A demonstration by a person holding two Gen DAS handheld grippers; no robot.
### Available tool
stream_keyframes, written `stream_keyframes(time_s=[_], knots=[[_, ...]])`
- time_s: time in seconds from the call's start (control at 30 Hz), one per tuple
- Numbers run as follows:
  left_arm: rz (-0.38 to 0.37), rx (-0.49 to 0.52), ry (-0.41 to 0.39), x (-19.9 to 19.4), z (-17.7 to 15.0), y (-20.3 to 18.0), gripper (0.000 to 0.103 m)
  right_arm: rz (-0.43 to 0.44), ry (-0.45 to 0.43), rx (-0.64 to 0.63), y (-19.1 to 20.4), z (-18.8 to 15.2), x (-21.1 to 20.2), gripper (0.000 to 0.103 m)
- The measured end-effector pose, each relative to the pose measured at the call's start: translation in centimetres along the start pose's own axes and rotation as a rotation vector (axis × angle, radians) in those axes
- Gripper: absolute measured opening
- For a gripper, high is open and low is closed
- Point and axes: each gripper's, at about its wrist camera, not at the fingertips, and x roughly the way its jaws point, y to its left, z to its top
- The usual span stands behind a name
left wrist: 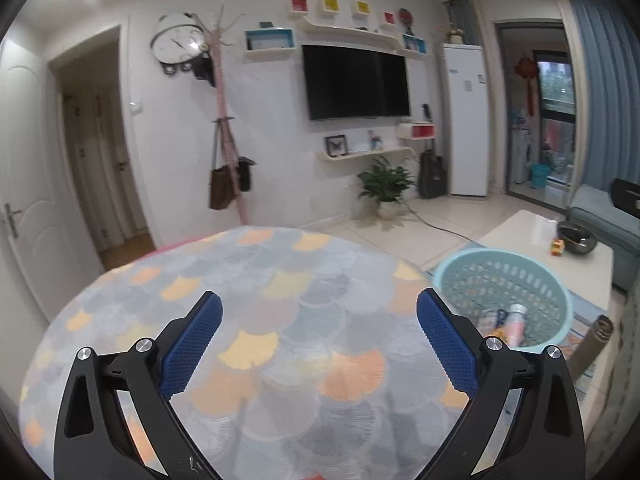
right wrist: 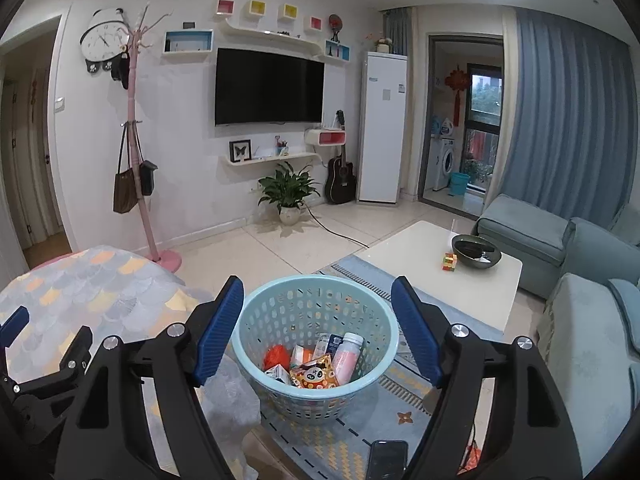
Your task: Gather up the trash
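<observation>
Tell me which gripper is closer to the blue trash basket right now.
Right. The right gripper hangs open above the basket, looking down into it. The left gripper is open over the round table, with the basket off to its right.

Round table (left wrist: 280, 320) draped in a fan-patterned cloth of grey and orange. Black television (right wrist: 269, 86) mounted on the white wall, panda clock (right wrist: 103, 40) to its left. Pink coat stand (right wrist: 138, 140) hung with a brown bag (right wrist: 125, 192). Potted plant (right wrist: 288, 192) on the floor beside a dark guitar (right wrist: 340, 180). White coffee table (right wrist: 420, 264) bearing a dark bowl (right wrist: 476, 252) and a colourful cube (right wrist: 449, 262). Teal sofa (right wrist: 560, 240) near blue curtains (right wrist: 568, 120).
</observation>
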Motion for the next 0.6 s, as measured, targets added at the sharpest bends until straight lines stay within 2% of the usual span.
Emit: stream_keyframes(time_s=[0.13,0.3,0.4,0.5,0.6], knots=[[-0.002,0.005,-0.033,-0.9,-0.1,-0.1,0.095,0.006,0.007,-0.005,0.3,-1.0,-0.5,0.077],[-0.017,-0.029,-0.022,-0.8,-0.1,0.7,0.095,0.036,0.004,0.008,0.8,-1.4,-0.9,0.079],[-0.042,-0.057,-0.001,-0.5,-0.1,1.1,0.096,0.042,0.005,0.003,1.1,-1.5,-0.9,0.079],[-0.099,-0.084,0.002,-0.5,-0.2,1.5,0.096,0.044,0.001,-0.005,1.3,-1.6,-1.0,0.079],[-0.106,-0.091,0.007,-0.4,-0.3,1.6,0.096,0.042,0.0,-0.011,1.3,-1.8,-1.1,0.079]])
